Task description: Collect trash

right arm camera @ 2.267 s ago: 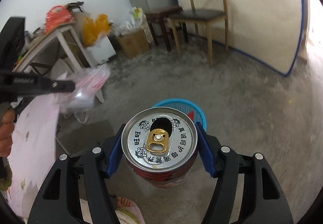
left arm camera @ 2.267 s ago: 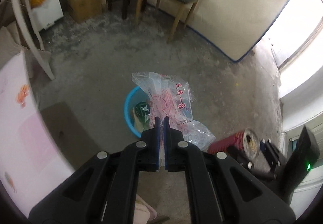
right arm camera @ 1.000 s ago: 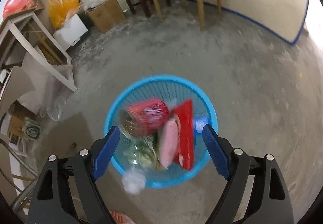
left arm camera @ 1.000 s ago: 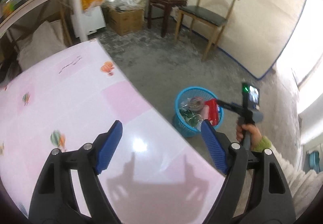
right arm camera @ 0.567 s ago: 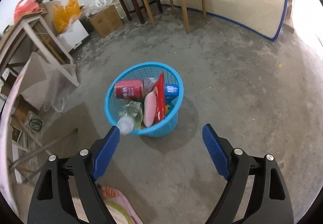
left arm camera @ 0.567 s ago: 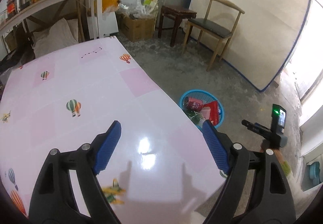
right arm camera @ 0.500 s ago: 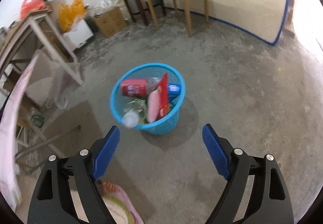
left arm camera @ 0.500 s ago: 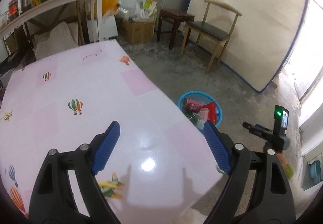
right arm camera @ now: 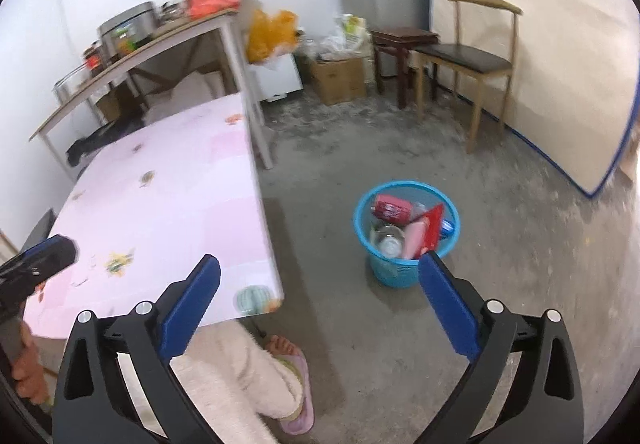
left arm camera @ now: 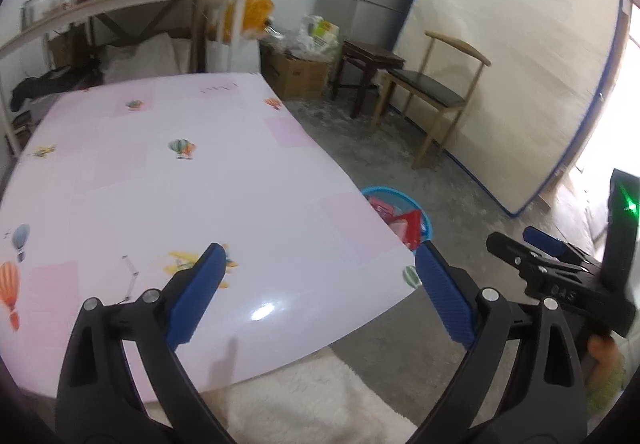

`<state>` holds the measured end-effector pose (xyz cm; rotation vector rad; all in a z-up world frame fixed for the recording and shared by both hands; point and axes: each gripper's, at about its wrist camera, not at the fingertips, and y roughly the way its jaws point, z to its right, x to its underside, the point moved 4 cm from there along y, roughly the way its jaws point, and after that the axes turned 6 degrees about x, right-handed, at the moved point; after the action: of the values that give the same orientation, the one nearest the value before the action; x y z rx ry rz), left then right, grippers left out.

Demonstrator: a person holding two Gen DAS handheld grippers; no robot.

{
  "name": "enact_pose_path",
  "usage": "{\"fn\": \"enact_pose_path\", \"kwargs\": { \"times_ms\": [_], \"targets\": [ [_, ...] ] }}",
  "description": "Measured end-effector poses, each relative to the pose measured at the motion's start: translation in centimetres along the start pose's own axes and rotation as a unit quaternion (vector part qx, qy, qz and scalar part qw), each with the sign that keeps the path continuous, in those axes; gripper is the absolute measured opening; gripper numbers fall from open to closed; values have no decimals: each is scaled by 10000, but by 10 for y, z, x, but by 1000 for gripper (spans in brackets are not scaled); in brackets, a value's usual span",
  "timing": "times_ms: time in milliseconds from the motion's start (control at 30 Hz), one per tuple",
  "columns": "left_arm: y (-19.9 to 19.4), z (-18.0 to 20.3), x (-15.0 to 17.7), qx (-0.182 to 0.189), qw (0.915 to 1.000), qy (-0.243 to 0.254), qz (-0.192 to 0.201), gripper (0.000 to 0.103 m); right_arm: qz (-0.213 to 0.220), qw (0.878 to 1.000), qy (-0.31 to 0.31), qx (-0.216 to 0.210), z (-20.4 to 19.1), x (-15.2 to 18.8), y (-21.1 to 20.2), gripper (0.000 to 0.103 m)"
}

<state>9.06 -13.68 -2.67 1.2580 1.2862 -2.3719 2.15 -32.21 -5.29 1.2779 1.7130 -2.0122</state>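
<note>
pink table (left arm camera: 160, 180), blue basket (right arm camera: 394, 274) holding trash

The table (left arm camera: 160, 180) wears pale pink checks dotted with orange, teal and grey balloons; the basket (right arm camera: 404, 272) is bright blue mesh, holding a red can (right arm camera: 391, 209) and a red packet (right arm camera: 431, 226); each hand-held gripper (right arm camera: 319, 298) is black with blue pads (right arm camera: 192, 302); the floor (right arm camera: 500, 244) is mottled grey.

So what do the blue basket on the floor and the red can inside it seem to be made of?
The basket looks like thin moulded plastic: bright even blue, with a fine open mesh wall. The can is probably printed metal, with a smooth red cylinder body, though blur hides any detail.
</note>
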Motion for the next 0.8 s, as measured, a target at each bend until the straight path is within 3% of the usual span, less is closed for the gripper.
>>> {"fn": "enact_pose_path", "kwargs": {
  "times_ms": [267, 400, 633, 800],
  "targets": [
    [-29, -6, 6, -594, 9977, -227, 233, 94, -171, 9990, -313, 275, -43, 8, -18, 96],
    [-36, -11, 8, -1079, 9937, -254, 186, 94, 7, 9967, -587, 568, -54, 7, -30, 96],
    [-42, -21, 7, -1512, 9872, -498, 112, 94, 350, 9933, -630, 907, -46, 4, -42, 96],
    [-38, -22, 10, -1676, 9832, -721, 6, 94, 243, 9941, -616, 860, -37, 6, -40, 96]
  ]
}}
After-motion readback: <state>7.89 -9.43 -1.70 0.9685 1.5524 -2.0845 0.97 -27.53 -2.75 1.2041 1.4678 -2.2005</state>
